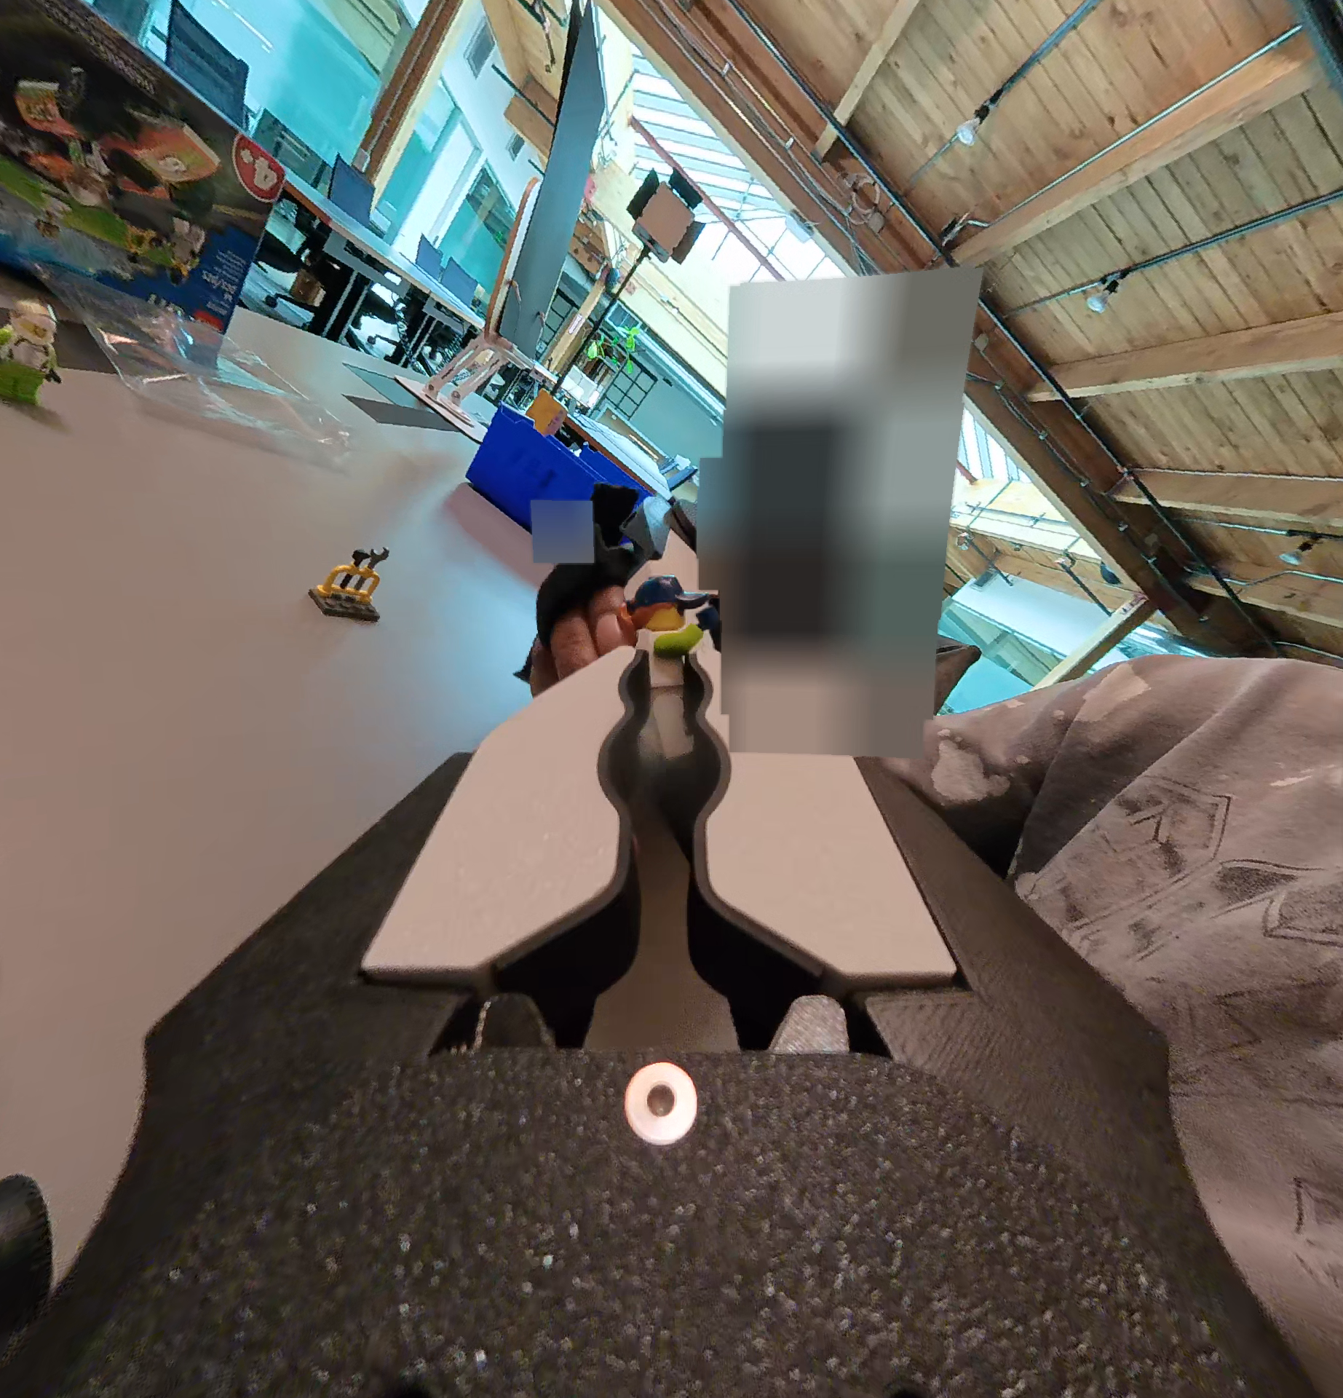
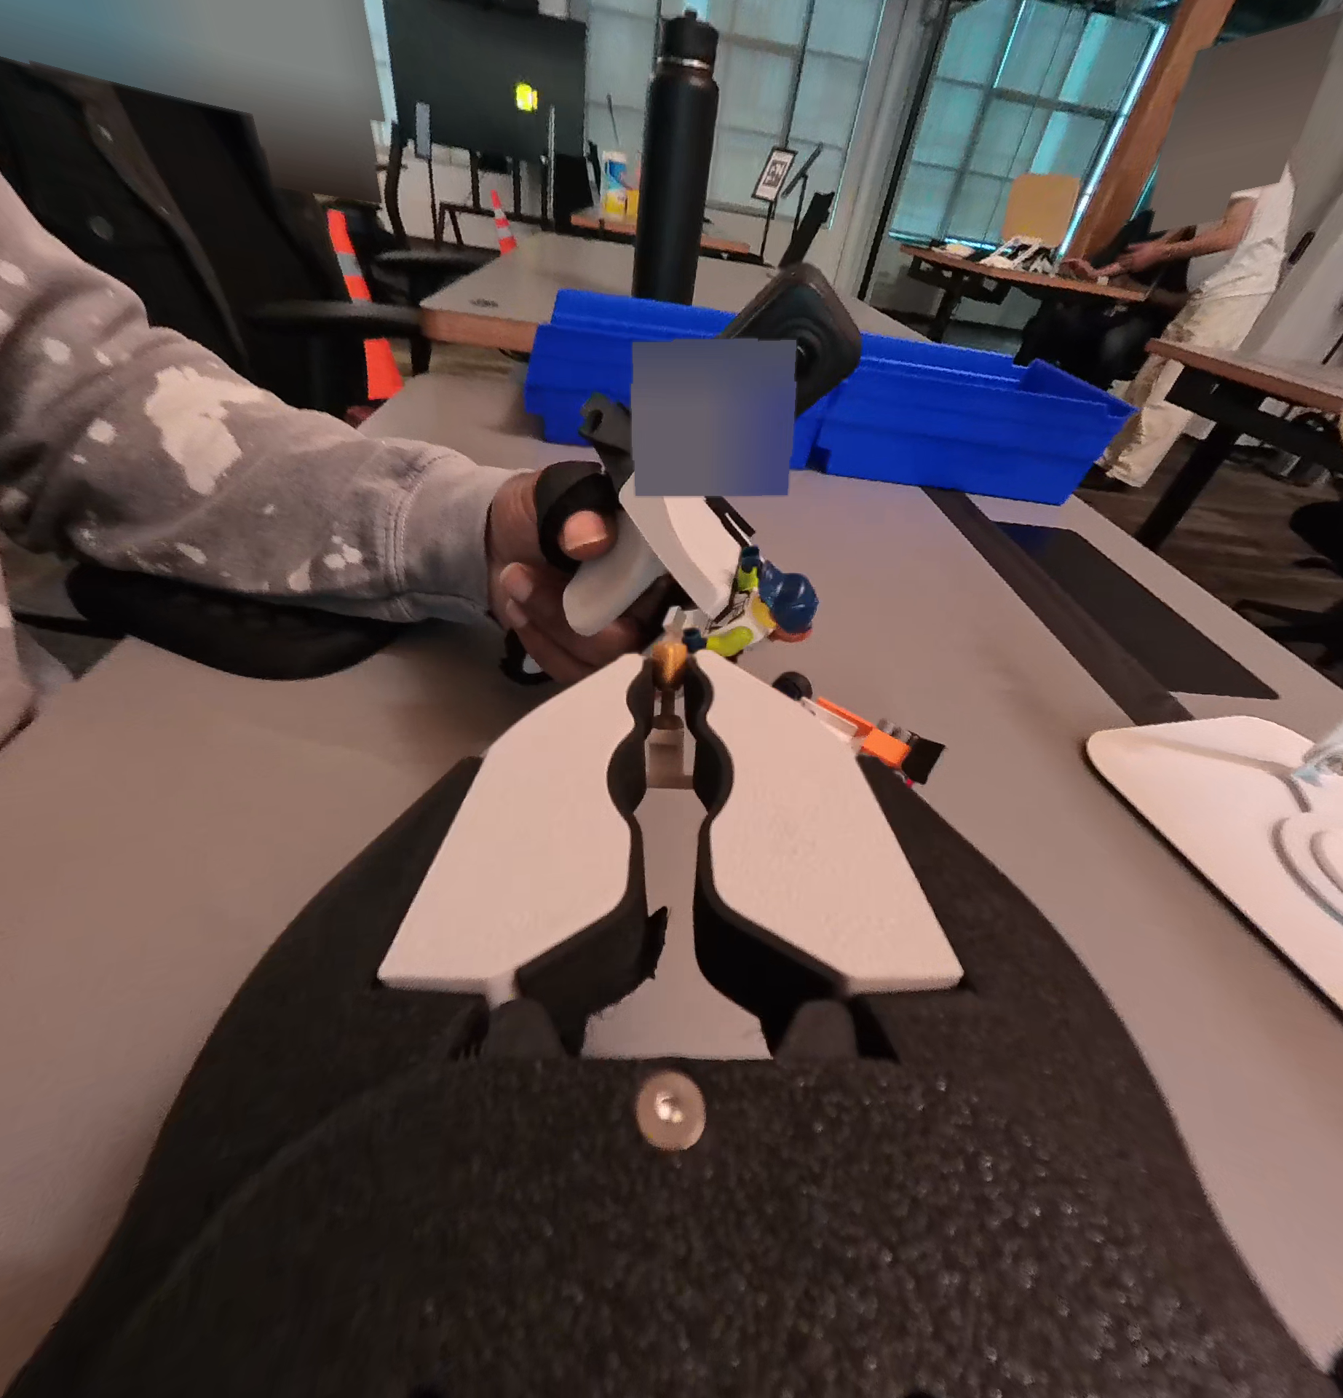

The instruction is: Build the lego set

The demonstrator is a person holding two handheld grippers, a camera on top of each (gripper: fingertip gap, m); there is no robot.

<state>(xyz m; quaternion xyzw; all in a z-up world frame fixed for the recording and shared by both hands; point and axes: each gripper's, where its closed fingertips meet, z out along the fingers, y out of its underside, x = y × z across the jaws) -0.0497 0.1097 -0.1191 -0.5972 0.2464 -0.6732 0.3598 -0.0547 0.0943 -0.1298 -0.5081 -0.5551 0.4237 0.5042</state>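
Minifigure (image 2: 759,613) with blue cap is pinched by its legs in the left gripper (image 1: 664,681), held above the table (image 2: 275,794). Right gripper (image 2: 670,685) pinches a small gold trophy (image 2: 668,666), its top just beside the figure's hand. Next move, I judge: press the trophy into that hand, aligned carefully.

Left tool (image 1: 662,666) clamped; right tool (image 2: 670,666) clamped, tips near.
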